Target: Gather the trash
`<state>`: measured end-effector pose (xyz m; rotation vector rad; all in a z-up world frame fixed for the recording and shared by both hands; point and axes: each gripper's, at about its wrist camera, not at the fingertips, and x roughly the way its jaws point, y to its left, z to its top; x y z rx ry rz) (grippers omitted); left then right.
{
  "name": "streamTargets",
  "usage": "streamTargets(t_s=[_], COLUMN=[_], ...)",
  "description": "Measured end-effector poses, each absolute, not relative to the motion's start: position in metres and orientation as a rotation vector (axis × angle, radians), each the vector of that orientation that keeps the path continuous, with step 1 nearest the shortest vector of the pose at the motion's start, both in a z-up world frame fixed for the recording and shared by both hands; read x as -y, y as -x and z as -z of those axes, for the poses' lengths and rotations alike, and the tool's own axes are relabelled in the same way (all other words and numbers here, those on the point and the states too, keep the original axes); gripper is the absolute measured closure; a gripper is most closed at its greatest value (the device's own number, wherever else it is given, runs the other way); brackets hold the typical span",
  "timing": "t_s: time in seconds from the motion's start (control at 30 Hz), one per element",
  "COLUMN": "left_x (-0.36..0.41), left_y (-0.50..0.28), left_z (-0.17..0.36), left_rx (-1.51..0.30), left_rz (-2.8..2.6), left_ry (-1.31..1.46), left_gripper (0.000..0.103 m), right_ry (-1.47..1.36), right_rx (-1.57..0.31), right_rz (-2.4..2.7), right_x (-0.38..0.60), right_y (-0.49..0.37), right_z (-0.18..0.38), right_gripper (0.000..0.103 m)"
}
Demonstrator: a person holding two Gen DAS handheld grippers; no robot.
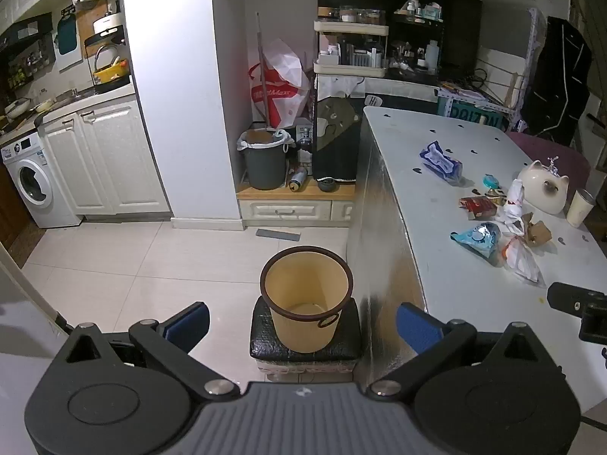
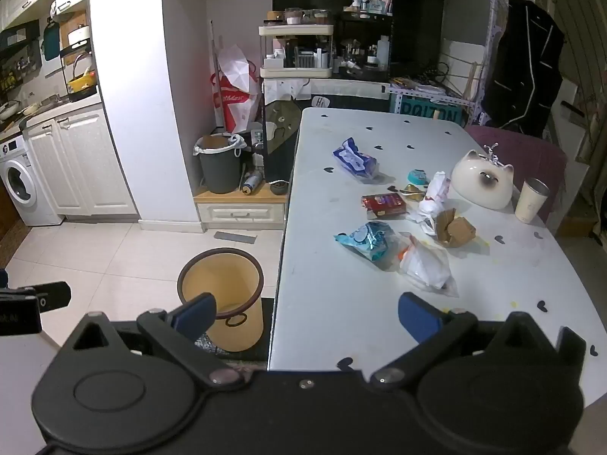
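A tan bin with a brown rim (image 1: 306,295) stands on a black stool (image 1: 303,345) beside the white table (image 2: 341,322); it also shows in the right wrist view (image 2: 222,292). Trash lies on the table: a clear plastic bag (image 2: 426,265), a light blue wrapper (image 2: 366,242), a red packet (image 2: 383,204), torn cardboard (image 2: 453,229), crumpled white paper (image 2: 432,197) and a blue pack (image 2: 354,159). My left gripper (image 1: 303,322) is open and empty above the bin. My right gripper (image 2: 307,314) is open and empty over the table's near edge.
A white cat-shaped ceramic piece (image 2: 483,180) and a cup (image 2: 531,201) stand at the table's right. A grey bin (image 2: 220,167) stands on a low cabinet by the wall. Kitchen cabinets and a washing machine (image 1: 28,182) are at the left.
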<state>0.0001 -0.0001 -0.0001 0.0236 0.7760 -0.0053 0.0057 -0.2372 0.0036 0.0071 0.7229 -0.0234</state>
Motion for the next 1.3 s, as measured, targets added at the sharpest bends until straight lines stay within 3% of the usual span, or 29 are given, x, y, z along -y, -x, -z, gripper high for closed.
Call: streamTargets(t_s=[1.3], left_x=[0.0075], left_y=[-0.0037], left_z=[0.0053], left_rx=[-0.779], left_rz=[0.009], left_ry=[-0.028], left_gripper=[0.0], right_ry=[-0.013], right_rx=[-0.732], right_rz=[0.021], right_x=[0.2446], right_y=[-0.0126], right_z=[-0.0022], right_gripper=[0.0])
